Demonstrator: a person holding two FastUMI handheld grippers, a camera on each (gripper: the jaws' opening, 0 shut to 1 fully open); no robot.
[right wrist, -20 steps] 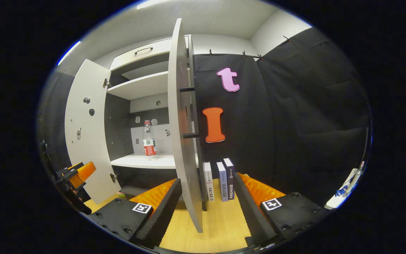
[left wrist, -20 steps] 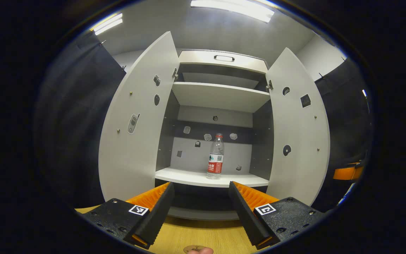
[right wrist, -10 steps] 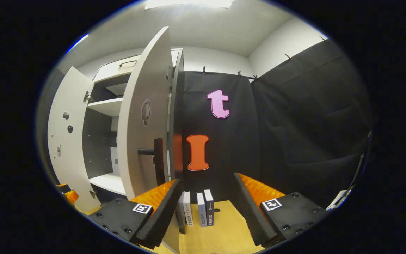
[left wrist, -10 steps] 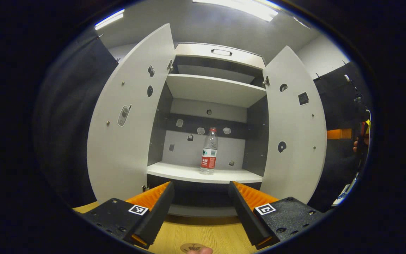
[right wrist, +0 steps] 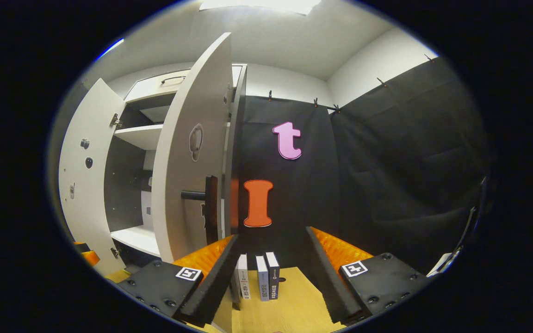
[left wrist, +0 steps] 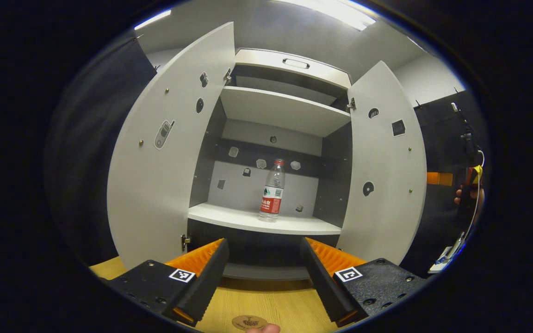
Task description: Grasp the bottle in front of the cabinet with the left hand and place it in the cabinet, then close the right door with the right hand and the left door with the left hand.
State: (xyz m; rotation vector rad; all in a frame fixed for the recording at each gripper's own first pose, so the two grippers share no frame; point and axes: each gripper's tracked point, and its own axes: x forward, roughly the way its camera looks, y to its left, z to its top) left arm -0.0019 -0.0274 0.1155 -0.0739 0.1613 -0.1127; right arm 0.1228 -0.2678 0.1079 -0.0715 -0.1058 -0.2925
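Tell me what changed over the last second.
The right claw swung from facing the edge of the right door round to its outer, handle side. The left claw drew back a little. Unchanged: both claws open and empty, both doors open, the bottle upright on the shelf, the books beside the cabinet.

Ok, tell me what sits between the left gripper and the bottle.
In the left gripper view, only the shelf front edge lies between the open left gripper and the bottle.

Bright ceiling strip lights (left wrist: 336, 10), glare overhead, sharp focus, strong fisheye bending at edges.
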